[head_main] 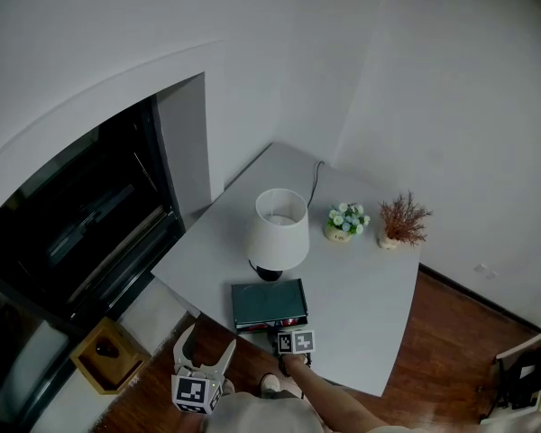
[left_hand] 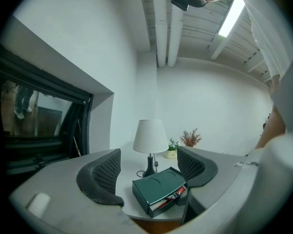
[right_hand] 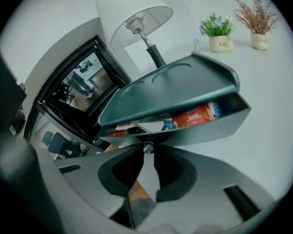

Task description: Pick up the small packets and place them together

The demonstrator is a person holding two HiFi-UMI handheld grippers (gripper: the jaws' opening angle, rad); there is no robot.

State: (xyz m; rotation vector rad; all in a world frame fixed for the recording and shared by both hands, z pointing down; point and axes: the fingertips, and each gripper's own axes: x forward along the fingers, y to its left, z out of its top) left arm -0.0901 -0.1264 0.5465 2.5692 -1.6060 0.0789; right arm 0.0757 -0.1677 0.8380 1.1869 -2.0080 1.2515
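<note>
White table [head_main: 361, 305], one, set in a white-walled corner over wooden floor [head_main: 451, 332]. One lamp [head_main: 278, 228]. One dark green drawer box [head_main: 269, 303], its drawer partly out and holding the small packets [right_hand: 195, 117], seemingly three. Two potted plants [head_main: 346, 221] [head_main: 402, 222]. Two grippers: left gripper [left_hand: 149, 169] spread wide, empty, off the table edge; right gripper [right_hand: 147, 152] pinched on the drawer's knob [right_hand: 147, 147].
</note>
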